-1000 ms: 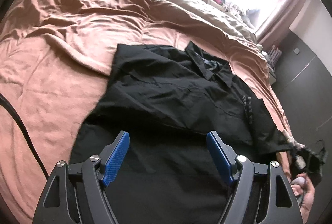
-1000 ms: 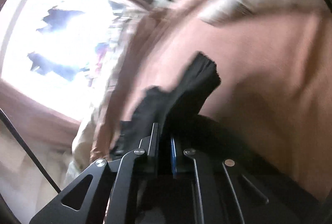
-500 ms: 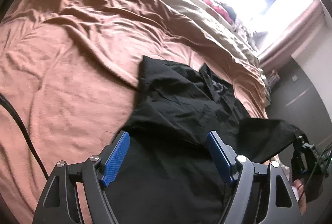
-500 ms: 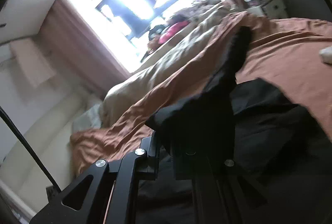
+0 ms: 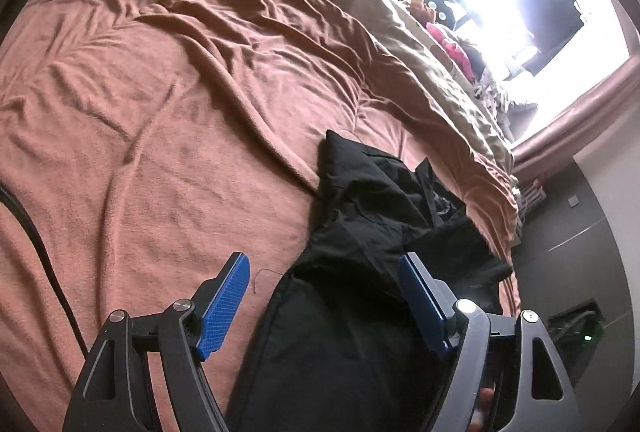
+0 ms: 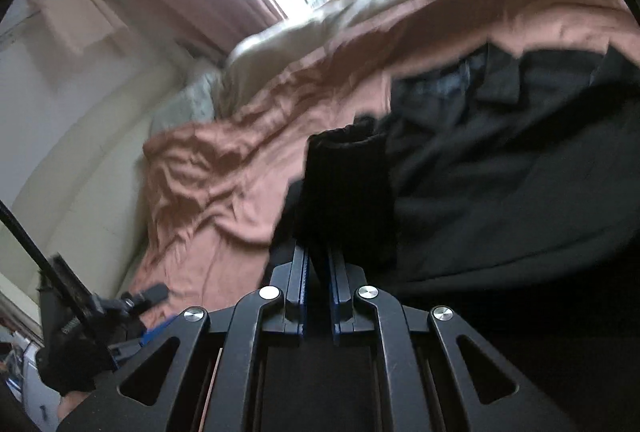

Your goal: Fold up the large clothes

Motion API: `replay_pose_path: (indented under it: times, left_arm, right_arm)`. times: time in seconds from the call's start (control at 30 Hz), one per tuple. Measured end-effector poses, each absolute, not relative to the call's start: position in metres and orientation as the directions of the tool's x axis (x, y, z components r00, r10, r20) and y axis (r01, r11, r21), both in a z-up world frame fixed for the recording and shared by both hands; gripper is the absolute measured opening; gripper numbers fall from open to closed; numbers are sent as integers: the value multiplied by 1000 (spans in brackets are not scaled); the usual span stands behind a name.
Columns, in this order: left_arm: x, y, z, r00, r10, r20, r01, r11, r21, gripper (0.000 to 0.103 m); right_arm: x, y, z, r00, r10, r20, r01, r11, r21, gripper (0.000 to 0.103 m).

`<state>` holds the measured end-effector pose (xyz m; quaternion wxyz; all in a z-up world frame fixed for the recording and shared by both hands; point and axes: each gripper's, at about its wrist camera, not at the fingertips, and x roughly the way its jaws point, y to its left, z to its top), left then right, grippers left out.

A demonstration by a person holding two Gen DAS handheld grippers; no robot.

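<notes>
In the left wrist view, a black cable point(image 5: 38, 252) is running down the left edge across the rust-brown blanket point(image 5: 160, 119), which is lying rumpled over the bed. The left gripper point(image 5: 324, 296) is hovering above the blanket with its blue-padded fingers point(image 5: 222, 306) standing wide apart and nothing pressed between them; the left pad is sitting over bare blanket, the right one over dark cloth. The black shirt point(image 5: 372, 216) is lying on the blanket toward the right side of the bed, its collar end pointing toward the window point(image 5: 520, 3), its body partly folded over itself. A beige duvet point(image 5: 420, 55) is lying bunched along the far side of the bed, below the bright window. In the right wrist view, which is blurred, the blanket point(image 6: 224, 171) is occupying the left and the shirt point(image 6: 500, 159) is spreading across the right with its collar uppermost. The right gripper point(image 6: 318, 260) is pinching a fold of the shirt's black fabric, fingers nearly together, and the pinched cloth is standing up from the fingertips.
</notes>
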<state>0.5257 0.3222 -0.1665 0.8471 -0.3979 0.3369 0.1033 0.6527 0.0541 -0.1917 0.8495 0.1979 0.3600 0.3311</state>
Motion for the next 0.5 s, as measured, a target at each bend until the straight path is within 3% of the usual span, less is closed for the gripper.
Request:
replay_pose_path:
  times: [0.1, 0.13, 0.17, 0.23, 0.5]
  left_arm:
    - [525, 320, -162, 760, -83, -645, -436, 670, -600, 78]
    - [526, 319, -161, 762, -83, -642, -432, 674, -599, 78]
    - [526, 317, -161, 763, -87, -641, -426, 677, -599, 78]
    - [529, 313, -161, 761, -98, -641, -416, 684, -599, 78]
    - [550, 276, -153, 744, -137, -654, -355, 749, -559, 78]
  right_arm:
    - [662, 48, -183, 464, 728, -504, -365, 676, 640, 20]
    - [665, 44, -180, 454, 735, -503, -354, 667, 655, 35]
    - [666, 39, -175, 448, 741, -500, -348, 660, 666, 57]
    - [660, 23, -166, 449, 759, -471, -352, 635, 688, 74]
    - [649, -66, -143, 525, 726, -445, -254, 632, 732, 74]
